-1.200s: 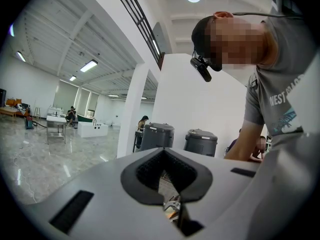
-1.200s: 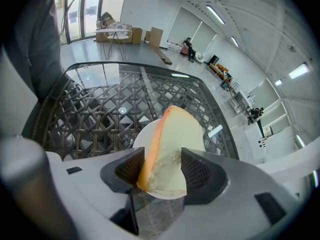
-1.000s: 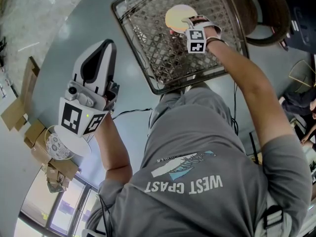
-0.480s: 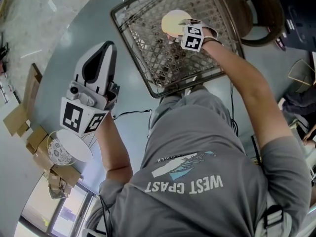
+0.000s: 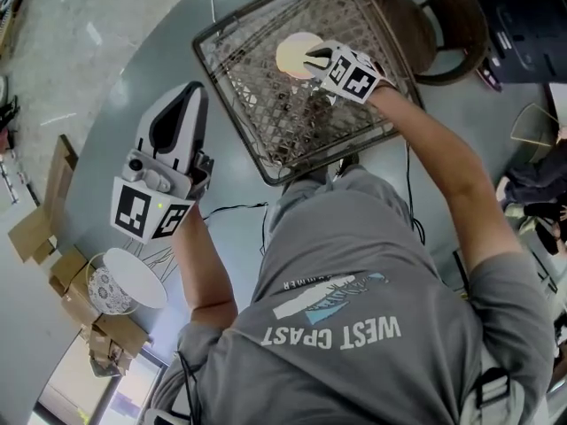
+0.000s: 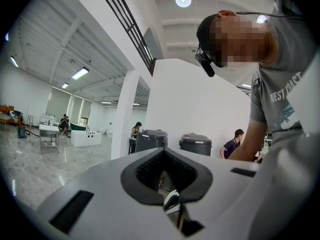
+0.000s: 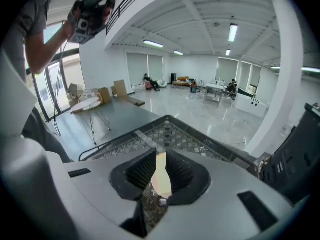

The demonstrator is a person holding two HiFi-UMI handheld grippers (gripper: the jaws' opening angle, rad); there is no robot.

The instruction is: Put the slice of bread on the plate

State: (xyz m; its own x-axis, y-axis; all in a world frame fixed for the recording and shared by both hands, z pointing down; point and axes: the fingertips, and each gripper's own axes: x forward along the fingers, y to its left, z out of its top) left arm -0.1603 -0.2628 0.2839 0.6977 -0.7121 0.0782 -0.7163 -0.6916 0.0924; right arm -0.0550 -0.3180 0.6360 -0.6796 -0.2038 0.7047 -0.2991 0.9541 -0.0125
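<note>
The pale round slice of bread [image 5: 292,53] hangs above the wire mesh tabletop [image 5: 266,122], and my right gripper [image 5: 315,59] is shut on its edge. This gripper's jaws have just been closing with the bread between them. In the right gripper view the bread [image 7: 161,176] stands edge-on between the dark pads, and the mesh [image 7: 172,134] lies below. The white plate [image 5: 135,278] rests on a wire stand at the lower left, far from the bread. My left gripper [image 5: 180,94] is held level beside the mesh table, its jaws [image 6: 172,204] together on nothing.
Cardboard boxes [image 5: 40,224] lie on the floor round the plate stand. A patterned round object [image 5: 102,290] sits under the plate. A dark round chair [image 5: 443,20] stands beyond the mesh table. The plate stand [image 7: 85,101] also shows in the right gripper view.
My right gripper has closed on the bread, lifted it off the mesh and rolled at the wrist. My left gripper has drifted slightly upward.
</note>
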